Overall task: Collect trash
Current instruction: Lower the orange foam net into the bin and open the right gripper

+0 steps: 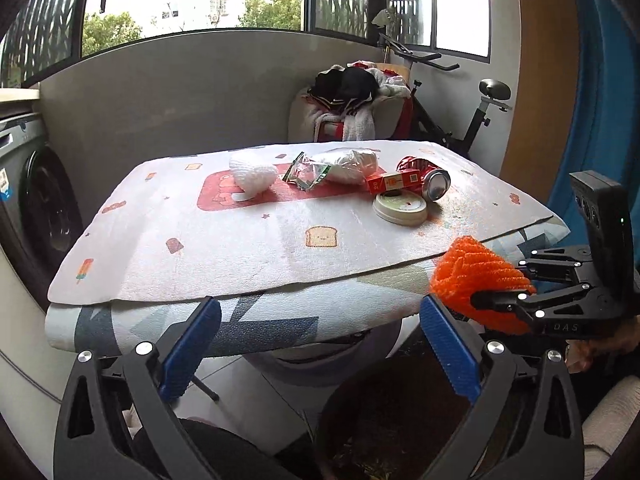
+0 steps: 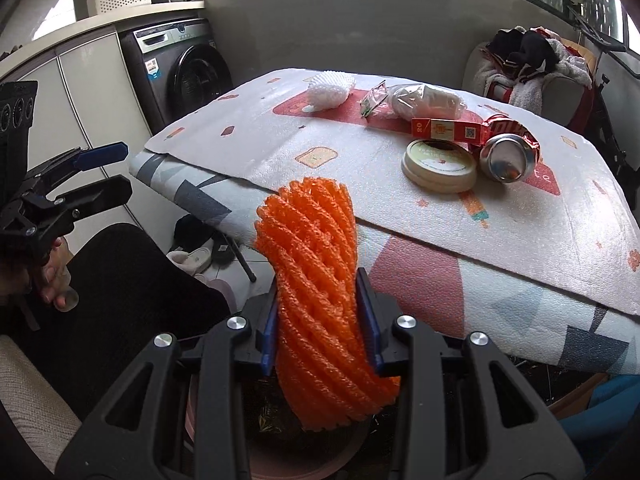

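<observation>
My right gripper (image 2: 322,320) is shut on an orange foam net sleeve (image 2: 316,264), held off the table's near edge, above a dark round bin (image 2: 304,444); the sleeve also shows in the left wrist view (image 1: 476,280). My left gripper (image 1: 320,344) is open and empty, below the table's front edge. On the table lie a white foam net (image 1: 254,174), a clear and green wrapper (image 1: 306,170), a white plastic bag (image 1: 352,164), a red carton (image 1: 394,182), a crushed red can (image 1: 430,178) and a round cream lid (image 1: 400,208).
The table (image 1: 224,248) carries a white patterned mat. A washing machine (image 2: 184,72) stands to the left. A chair piled with clothes (image 1: 352,108) and an exercise bike (image 1: 472,120) stand behind the table. The bin also shows in the left wrist view (image 1: 384,428).
</observation>
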A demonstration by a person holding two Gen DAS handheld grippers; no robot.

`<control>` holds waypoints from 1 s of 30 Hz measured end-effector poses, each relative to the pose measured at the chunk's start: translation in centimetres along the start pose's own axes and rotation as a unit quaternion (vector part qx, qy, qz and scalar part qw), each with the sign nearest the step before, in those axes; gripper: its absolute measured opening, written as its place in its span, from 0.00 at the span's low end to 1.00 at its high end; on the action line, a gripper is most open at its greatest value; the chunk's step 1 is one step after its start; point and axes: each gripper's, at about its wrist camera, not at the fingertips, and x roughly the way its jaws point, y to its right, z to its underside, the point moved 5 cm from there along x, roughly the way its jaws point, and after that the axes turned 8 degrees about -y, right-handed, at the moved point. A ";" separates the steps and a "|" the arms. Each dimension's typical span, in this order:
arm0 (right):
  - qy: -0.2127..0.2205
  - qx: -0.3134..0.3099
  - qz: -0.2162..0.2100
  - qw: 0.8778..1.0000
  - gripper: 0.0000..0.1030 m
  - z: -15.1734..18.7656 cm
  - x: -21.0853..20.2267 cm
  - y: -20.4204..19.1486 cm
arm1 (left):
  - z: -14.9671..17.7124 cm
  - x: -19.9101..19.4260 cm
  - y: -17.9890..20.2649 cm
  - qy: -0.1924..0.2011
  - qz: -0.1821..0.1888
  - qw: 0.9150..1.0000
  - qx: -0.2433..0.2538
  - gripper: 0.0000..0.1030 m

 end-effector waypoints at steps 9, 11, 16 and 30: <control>-0.078 -0.056 -0.019 0.995 0.37 1.6 3.7 -2.8 | 0.7 1.3 -2.3 -0.028 0.003 0.998 -0.059 0.94; -0.090 -0.058 -0.019 0.994 0.37 1.8 4.3 -2.9 | 0.8 1.4 -2.4 -0.031 0.004 0.998 -0.063 0.94; -0.113 -0.049 -0.019 0.992 0.37 2.1 5.3 -2.7 | 1.0 1.6 -2.6 -0.036 0.003 0.997 -0.067 0.94; -0.129 -0.043 -0.012 0.991 0.49 2.4 5.9 -2.4 | 1.0 2.0 -3.1 -0.044 0.008 0.996 -0.083 0.94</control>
